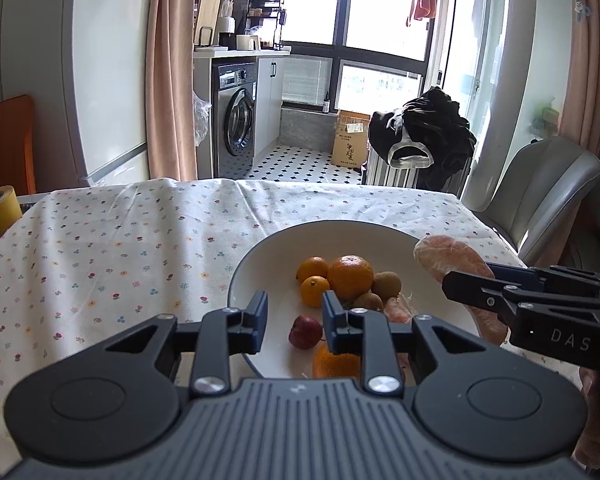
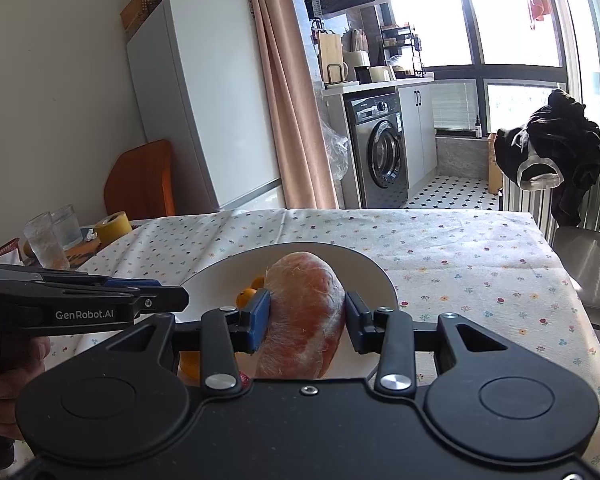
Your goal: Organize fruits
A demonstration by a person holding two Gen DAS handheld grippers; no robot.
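R gripper [image 2: 306, 320] jaws clamped on pomelo segment [image 2: 304, 316] — L gripper [image 1: 294, 322] jaws apart, over plate [image 1: 260, 264].

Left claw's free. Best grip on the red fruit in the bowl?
Take the red fruit across its round middle, coming straight down with the left claw, which hangs open over it. It lies apart from the orange pile, so both fingers have room on the bowl floor.

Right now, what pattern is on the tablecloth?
The tablecloth is white with small scattered flowers, clearest in the left wrist view.
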